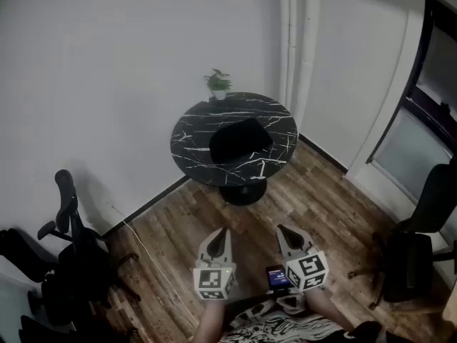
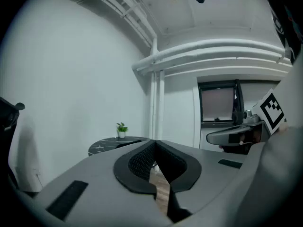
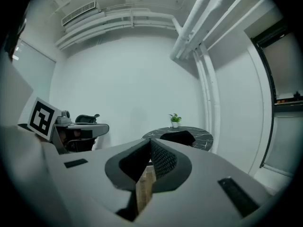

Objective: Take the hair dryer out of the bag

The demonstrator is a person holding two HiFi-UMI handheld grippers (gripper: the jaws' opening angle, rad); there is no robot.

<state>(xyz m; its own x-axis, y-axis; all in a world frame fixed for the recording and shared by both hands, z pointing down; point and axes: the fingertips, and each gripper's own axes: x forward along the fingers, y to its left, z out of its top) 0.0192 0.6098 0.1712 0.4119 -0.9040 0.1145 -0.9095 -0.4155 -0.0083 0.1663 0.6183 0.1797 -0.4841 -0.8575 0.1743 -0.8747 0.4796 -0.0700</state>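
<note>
Two hand-held grippers were held low and side by side, close to the person's body. The left hand-held gripper point(image 1: 222, 231) and the right hand-held gripper point(image 1: 283, 229) both had their jaws pressed together with nothing between them, and both pointed ahead over the wooden floor point(image 1: 325, 195). A dark office chair point(image 1: 70, 245) stood off to the left and another chair point(image 1: 428, 206) to the right. Further on, well apart from both grippers, was a round black marbled surface point(image 1: 191, 131). The black bag point(image 1: 240, 140) lay near its middle, its contents hidden. A small potted plant point(image 1: 218, 84) sat at the far edge by the white wall, beside the white pipes point(image 1: 300, 34) in the corner.
</note>
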